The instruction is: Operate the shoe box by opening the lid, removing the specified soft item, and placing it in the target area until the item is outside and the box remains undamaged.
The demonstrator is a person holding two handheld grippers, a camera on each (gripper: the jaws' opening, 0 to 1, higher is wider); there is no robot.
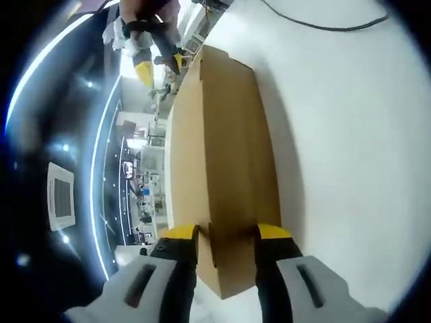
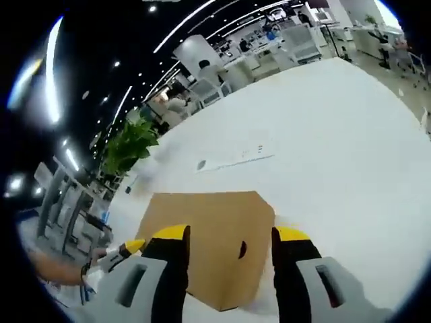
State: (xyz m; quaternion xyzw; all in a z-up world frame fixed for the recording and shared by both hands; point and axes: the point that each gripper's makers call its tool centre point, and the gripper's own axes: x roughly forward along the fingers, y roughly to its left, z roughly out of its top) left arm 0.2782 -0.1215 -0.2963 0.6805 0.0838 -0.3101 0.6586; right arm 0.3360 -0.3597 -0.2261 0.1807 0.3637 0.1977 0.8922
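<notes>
A long brown cardboard shoe box (image 1: 222,148) lies shut on the white table, running away from me in the left gripper view. My left gripper (image 1: 226,234) is open, its yellow-tipped jaws straddling the box's near end. At the box's far end my right gripper (image 1: 160,66) hangs just above it. The right gripper view shows the box's (image 2: 209,235) other end, with a small round hole (image 2: 242,250) in its panel. My right gripper (image 2: 229,235) is open, its jaws set either side of that end. A yellow fingertip (image 2: 128,247) of the left gripper peeks in at lower left.
The white table (image 2: 337,155) spreads wide around the box. A flat white strip (image 2: 236,158) lies further out on it, and a black cable (image 1: 323,27) crosses its far side. A green plant (image 2: 135,145) and chairs stand beyond the table's edge.
</notes>
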